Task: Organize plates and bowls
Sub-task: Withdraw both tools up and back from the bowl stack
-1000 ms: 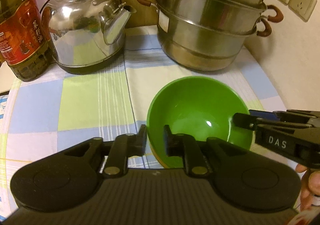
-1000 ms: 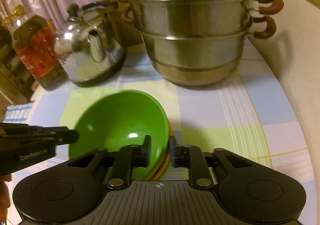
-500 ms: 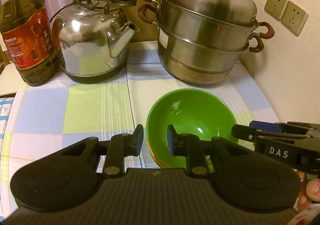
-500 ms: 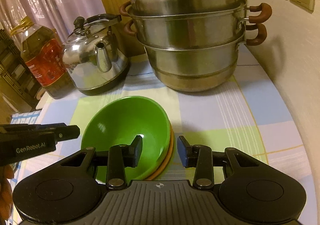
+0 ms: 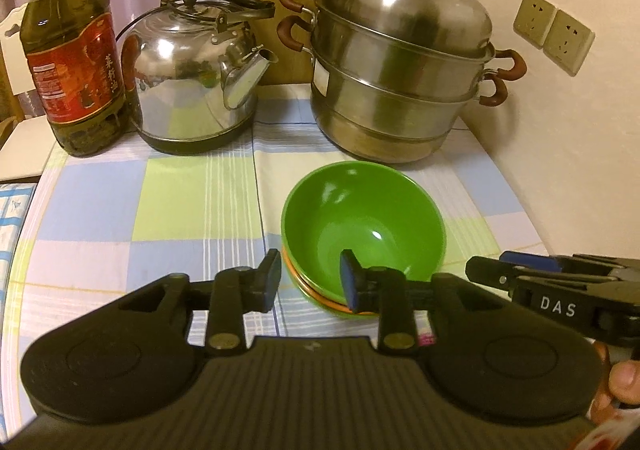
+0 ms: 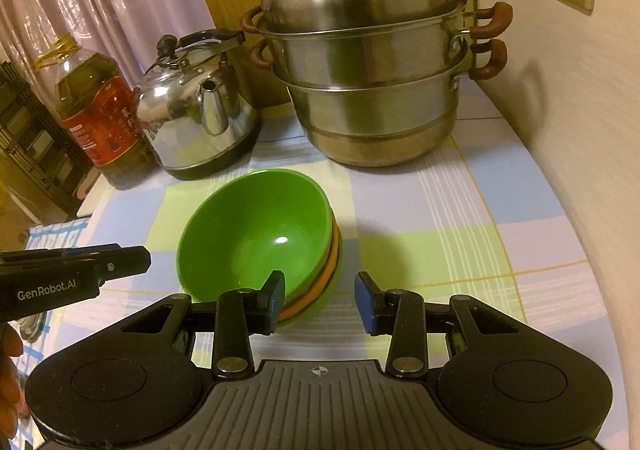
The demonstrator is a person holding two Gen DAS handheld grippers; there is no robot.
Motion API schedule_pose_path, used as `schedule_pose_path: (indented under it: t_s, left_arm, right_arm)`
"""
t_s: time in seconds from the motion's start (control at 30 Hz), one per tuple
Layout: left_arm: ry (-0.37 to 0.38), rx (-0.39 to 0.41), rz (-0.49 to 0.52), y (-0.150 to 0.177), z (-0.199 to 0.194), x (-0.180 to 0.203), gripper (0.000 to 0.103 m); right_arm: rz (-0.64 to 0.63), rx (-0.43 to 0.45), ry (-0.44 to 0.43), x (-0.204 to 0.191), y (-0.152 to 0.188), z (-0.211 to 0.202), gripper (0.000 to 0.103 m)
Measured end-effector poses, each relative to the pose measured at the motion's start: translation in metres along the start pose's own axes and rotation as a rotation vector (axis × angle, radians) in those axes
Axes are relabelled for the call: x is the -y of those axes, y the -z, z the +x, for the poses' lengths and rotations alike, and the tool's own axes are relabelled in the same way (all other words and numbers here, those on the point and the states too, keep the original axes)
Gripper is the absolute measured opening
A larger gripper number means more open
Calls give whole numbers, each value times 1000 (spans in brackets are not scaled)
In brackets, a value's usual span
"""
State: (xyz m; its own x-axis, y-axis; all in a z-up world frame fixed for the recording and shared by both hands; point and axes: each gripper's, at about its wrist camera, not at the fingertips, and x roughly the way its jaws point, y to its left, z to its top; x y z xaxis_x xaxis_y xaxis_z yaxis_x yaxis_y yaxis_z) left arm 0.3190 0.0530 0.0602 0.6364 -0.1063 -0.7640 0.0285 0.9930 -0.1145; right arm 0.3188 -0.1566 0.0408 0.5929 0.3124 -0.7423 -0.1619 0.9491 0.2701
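A green bowl (image 5: 362, 222) sits on top of a nested stack with an orange bowl (image 6: 326, 282) and another green one beneath, on the checked tablecloth. It also shows in the right wrist view (image 6: 256, 234). My left gripper (image 5: 310, 282) is open and empty, just short of the stack's near-left rim. My right gripper (image 6: 320, 300) is open and empty, at the stack's near-right side. Each gripper's side shows in the other's view: the right one (image 5: 560, 290), the left one (image 6: 72, 278).
A steel steamer pot (image 5: 400, 86) and a steel kettle (image 5: 192, 82) stand at the back, with an oil bottle (image 5: 70, 62) at the far left. A wall with sockets (image 5: 554, 32) bounds the right side. The tablecloth (image 5: 132, 218) spreads left of the bowls.
Both grippers have opened wider and drawn back from the bowl stack, letting go of the green bowl's rim. The bowl rests on the stack.
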Motion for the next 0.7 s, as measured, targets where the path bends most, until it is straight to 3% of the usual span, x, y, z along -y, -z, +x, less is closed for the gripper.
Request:
schedule_pose_path:
  t_s: [0.7]
  left_arm:
    - [-11,-1,-45,57,-44,4,38]
  right_arm:
    - [-33,-12,18,-4,45,-51,39]
